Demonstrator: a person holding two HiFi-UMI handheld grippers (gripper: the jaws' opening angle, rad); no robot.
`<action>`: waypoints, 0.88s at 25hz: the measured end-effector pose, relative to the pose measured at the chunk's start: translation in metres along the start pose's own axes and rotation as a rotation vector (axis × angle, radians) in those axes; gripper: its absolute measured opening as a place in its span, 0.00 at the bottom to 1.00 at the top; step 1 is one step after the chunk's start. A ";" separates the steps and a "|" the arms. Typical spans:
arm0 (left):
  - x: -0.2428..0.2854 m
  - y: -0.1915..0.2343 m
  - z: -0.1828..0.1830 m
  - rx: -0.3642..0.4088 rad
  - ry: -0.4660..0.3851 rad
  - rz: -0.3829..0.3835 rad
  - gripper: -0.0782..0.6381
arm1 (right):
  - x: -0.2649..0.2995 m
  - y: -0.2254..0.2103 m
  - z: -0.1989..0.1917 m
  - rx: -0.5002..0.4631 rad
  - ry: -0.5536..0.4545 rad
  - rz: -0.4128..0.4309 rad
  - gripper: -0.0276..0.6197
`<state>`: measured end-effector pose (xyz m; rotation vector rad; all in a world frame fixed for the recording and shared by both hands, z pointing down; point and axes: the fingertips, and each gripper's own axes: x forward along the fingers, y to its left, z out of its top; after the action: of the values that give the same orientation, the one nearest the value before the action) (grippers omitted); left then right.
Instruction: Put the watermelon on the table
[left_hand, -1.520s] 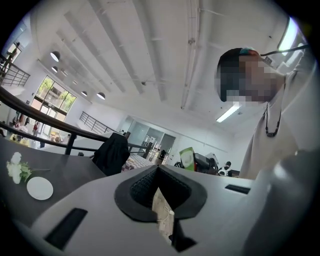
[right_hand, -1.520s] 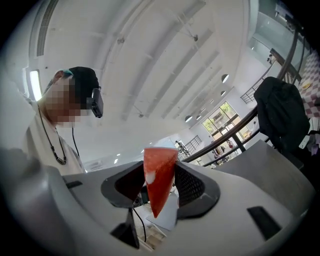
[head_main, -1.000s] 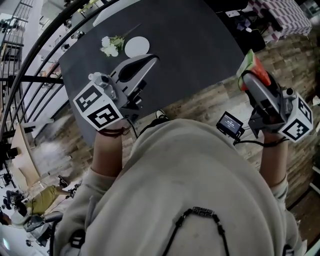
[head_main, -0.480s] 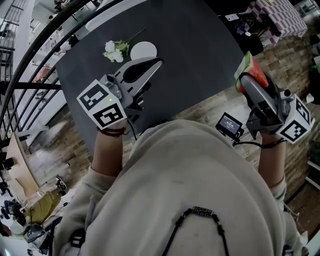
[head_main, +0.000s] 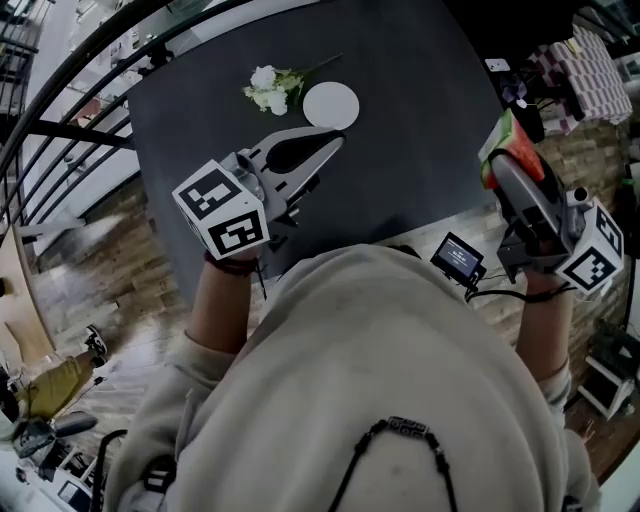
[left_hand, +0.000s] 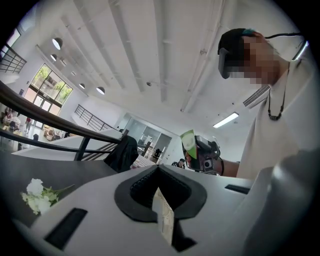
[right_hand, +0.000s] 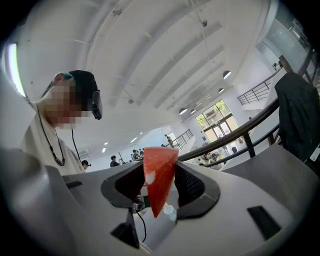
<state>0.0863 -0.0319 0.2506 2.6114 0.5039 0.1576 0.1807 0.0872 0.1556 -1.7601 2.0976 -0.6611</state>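
Observation:
A watermelon slice (head_main: 507, 142), red with a green rind, is clamped upright in my right gripper (head_main: 505, 160), just off the right edge of the dark table (head_main: 400, 120). In the right gripper view the red wedge (right_hand: 159, 172) hangs point down between the black pads (right_hand: 192, 185). My left gripper (head_main: 330, 146) reaches over the table with its fingers closed to a tip and holds nothing. In the left gripper view its pads (left_hand: 135, 192) meet around a thin pale strip. The slice's rind (left_hand: 188, 142) also shows there, across from it.
White flowers (head_main: 268, 88) and a white round disc (head_main: 330, 104) lie on the table just beyond the left gripper. A small screen device (head_main: 458, 257) hangs by the person's chest. Black railings (head_main: 60, 130) run along the left; patterned cloth (head_main: 590, 60) lies at top right.
Both grippers have moved forward toward the table. The left one now sits nearer the disc and flowers. The right one still holds the slice, now closer to the table's right edge.

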 end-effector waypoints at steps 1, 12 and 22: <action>-0.004 0.006 0.003 -0.004 -0.001 0.007 0.10 | 0.010 -0.002 0.001 0.002 0.008 0.003 0.35; -0.043 0.040 0.007 -0.049 -0.102 0.227 0.10 | 0.091 -0.025 0.000 -0.014 0.152 0.174 0.35; -0.054 0.049 0.014 -0.059 -0.163 0.359 0.10 | 0.124 -0.051 0.004 -0.047 0.217 0.255 0.35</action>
<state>0.0548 -0.0989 0.2602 2.6054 -0.0288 0.0725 0.2022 -0.0413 0.1855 -1.4622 2.4478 -0.7627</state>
